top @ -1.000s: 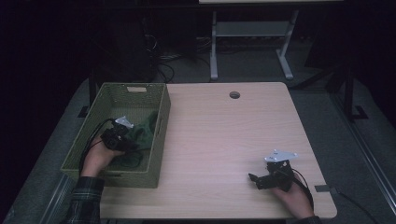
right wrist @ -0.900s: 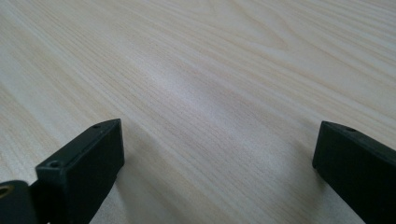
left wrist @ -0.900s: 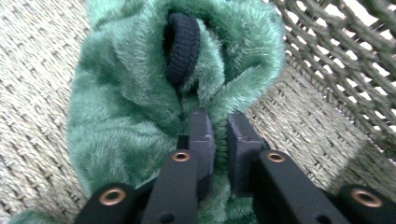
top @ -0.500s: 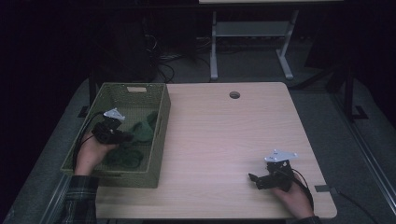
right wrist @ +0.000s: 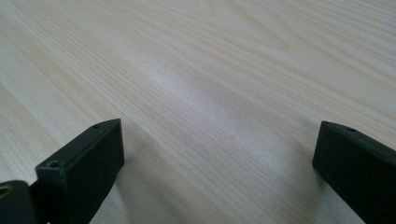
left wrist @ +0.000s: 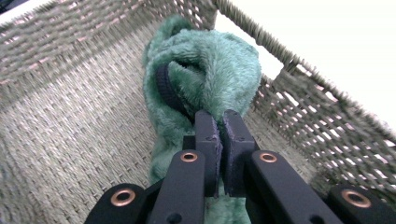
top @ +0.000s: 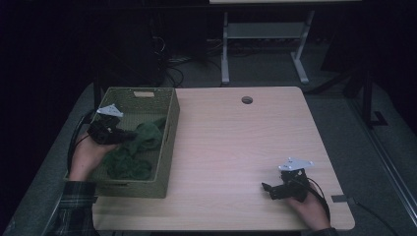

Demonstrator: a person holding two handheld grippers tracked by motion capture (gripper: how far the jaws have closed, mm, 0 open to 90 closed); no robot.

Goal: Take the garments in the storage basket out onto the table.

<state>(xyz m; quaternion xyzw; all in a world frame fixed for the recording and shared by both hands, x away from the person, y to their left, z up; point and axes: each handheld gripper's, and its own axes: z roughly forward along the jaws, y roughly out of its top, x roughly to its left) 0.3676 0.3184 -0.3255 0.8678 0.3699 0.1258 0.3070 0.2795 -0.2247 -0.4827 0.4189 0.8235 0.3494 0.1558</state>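
Observation:
A fuzzy green cloth [top: 142, 140] with a dark strap lies in the woven basket [top: 169, 142] at the table's left. My left gripper [top: 129, 136] hangs inside the basket, its jaws shut on a fold of the green cloth [left wrist: 205, 88], part of which is lifted off the basket floor. The jaws closed on it a moment ago. In the left gripper view the two pads [left wrist: 208, 135] press together with fur between them. My right gripper [top: 268, 188] rests low on the wooden table [top: 236, 147] near the front right corner, open, with bare wood [right wrist: 210, 93] between its jaws.
A round cable hole [top: 247, 100] sits near the table's far edge. Beyond the table stands a white metal stand [top: 260, 44] with cables on the dark floor. Bare wood spreads between the basket and my right gripper.
My left gripper has risen and drawn back toward the basket's left wall, pulling part of the green cloth up with it. The right gripper has stayed put.

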